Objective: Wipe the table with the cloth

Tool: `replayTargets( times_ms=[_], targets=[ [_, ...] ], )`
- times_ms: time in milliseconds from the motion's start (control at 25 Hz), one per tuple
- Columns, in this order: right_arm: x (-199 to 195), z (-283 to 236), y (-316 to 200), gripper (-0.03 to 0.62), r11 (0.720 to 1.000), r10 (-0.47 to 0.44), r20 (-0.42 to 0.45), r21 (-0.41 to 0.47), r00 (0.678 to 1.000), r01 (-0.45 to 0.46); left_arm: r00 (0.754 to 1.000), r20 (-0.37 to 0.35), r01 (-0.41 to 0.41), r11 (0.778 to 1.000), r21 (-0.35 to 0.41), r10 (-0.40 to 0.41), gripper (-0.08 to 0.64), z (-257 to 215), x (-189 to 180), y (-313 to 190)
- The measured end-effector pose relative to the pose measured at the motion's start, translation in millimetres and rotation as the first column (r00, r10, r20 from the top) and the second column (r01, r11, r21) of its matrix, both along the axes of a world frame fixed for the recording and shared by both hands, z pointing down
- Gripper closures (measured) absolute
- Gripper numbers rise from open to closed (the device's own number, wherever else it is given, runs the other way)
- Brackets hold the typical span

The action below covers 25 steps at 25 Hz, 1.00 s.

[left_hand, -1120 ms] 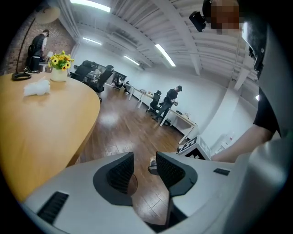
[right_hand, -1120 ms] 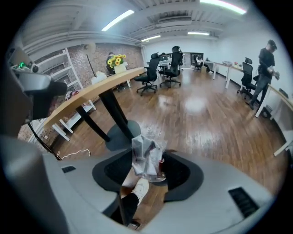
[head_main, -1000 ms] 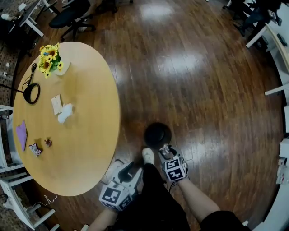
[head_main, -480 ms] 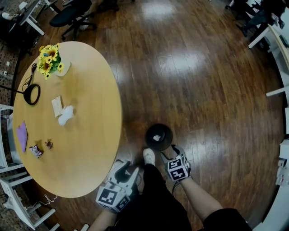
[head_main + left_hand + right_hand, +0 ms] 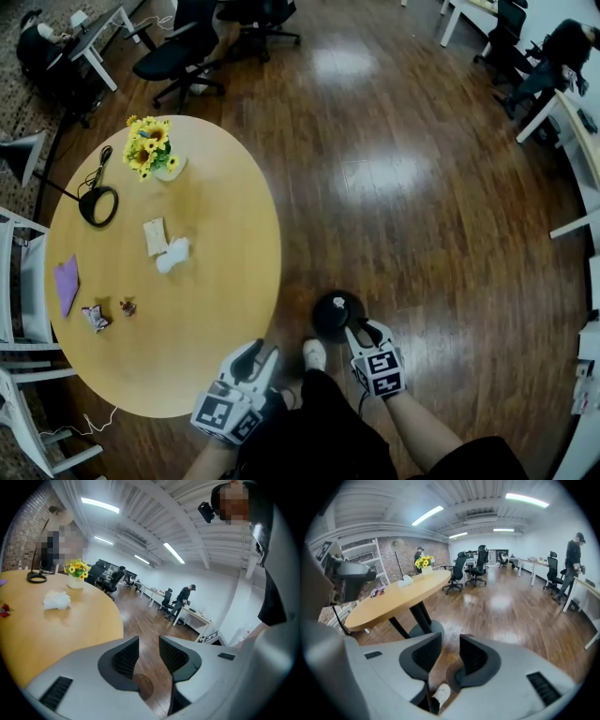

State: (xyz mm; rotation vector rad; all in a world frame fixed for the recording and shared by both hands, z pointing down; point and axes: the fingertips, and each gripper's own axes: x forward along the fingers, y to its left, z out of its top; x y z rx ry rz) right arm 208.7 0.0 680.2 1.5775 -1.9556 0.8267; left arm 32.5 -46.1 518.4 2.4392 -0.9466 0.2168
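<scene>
1. My left gripper (image 5: pixel 255 357) hangs just off the table's (image 5: pixel 216 309) near edge, over the wooden floor (image 5: pixel 422 187). Its fingers (image 5: pixel 123 658) stand a narrow gap apart and are closing, with nothing between them.
2. My right gripper (image 5: pixel 362 330) is over the black bin (image 5: pixel 328 314), which stands on the floor just off the table's near right edge. Its fingers (image 5: pixel 423 656) are also narrow and closing, and they hold nothing.
3. The purple cloth (image 5: pixel 66 284) lies flat at the table's left edge, well apart from both grippers.
4. Two small wrappers (image 5: pixel 95 317) sit near the cloth, toward the near left edge.
5. Toward the middle, a white crumpled wad (image 5: pixel 172 255) lies just beside a tan card (image 5: pixel 156 236).
6. A vase of sunflowers (image 5: pixel 150 155) stands at the far edge, and a black lamp base (image 5: pixel 98 204) is at the far left edge.
7. Bare wood runs along the table's right and near edges.
8. White chairs (image 5: pixel 19 281) crowd the left edge, and office chairs (image 5: pixel 178 52) stand beyond the far edge.
9. To the right, the floor lies open as far as the desks (image 5: pixel 577 122).
</scene>
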Motion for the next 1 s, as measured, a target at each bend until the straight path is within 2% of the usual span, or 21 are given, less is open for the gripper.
replayTargets(
  times_ms=[80,160,200,240,320,360,480,600,720,800,880,1000],
  targets=[
    [-4.4,-31.2,-13.8,0.507,0.998,0.012,0.017,0.065,1.000,-0.013,0.998,-0.021,0.054,0.997,0.057,-0.052,0.426,-24.5,-21.1,-11.7],
    [-13.1,-63.2,-26.6,0.520,0.992,0.015,0.036,0.128,0.999,-0.020,0.993,-0.046,0.111,0.989,0.103,-0.107,0.445,-47.4,-47.5,-18.4],
    [-19.0,-77.1,-32.2,0.572,0.988,0.011,0.044,0.156,0.999,-0.018,0.990,-0.058,0.137,0.983,0.118,-0.131,0.445,-56.9,-61.3,-19.2],
    [-26.0,-89.0,-37.4,0.589,0.984,0.001,0.047,0.180,0.999,-0.010,0.986,-0.068,0.159,0.979,0.130,-0.151,0.445,-64.6,-74.6,-18.3],
    [-42.5,-110.2,-48.2,0.589,0.976,-0.026,0.042,0.218,0.999,0.016,0.982,-0.067,0.186,0.970,0.157,-0.178,0.454,-75.7,-100.7,-14.5],
    [-51.0,-121.3,-54.1,0.589,0.970,-0.035,0.040,0.240,0.999,0.024,0.980,-0.060,0.199,0.964,0.175,-0.191,0.493,-80.0,-114.4,-13.2],
    [-74.7,-156.0,-69.0,0.589,0.947,-0.053,0.052,0.318,0.997,0.034,0.960,-0.071,0.280,0.934,0.221,-0.271,0.499,-91.7,-163.4,-11.8],
    [-92.6,-189.5,-81.1,0.589,0.917,-0.075,0.059,0.397,0.995,0.046,0.916,-0.114,0.400,0.880,0.255,-0.384,0.498,-105.3,-218.1,-8.1],
    [-101.4,-224.3,-96.7,0.589,0.879,-0.108,0.065,0.472,0.992,0.065,0.857,-0.150,0.514,0.798,0.315,-0.493,0.500,-123.6,-261.9,1.5],
    [-107.2,-243.5,-98.7,0.589,0.853,-0.124,0.085,0.518,0.989,0.062,0.823,-0.154,0.562,0.750,0.349,-0.546,0.527,-133.9,-285.6,15.3],
    [-116.4,-256.3,-99.2,0.589,0.831,-0.136,0.099,0.553,0.986,0.059,0.796,-0.156,0.596,0.714,0.367,-0.584,0.529,-140.8,-307.0,29.0],
    [-134.3,-261.8,-103.1,0.589,0.819,-0.161,0.099,0.569,0.982,0.077,0.757,-0.165,0.641,0.668,0.378,-0.633,0.552,-145.1,-332.7,44.8]
  ],
)
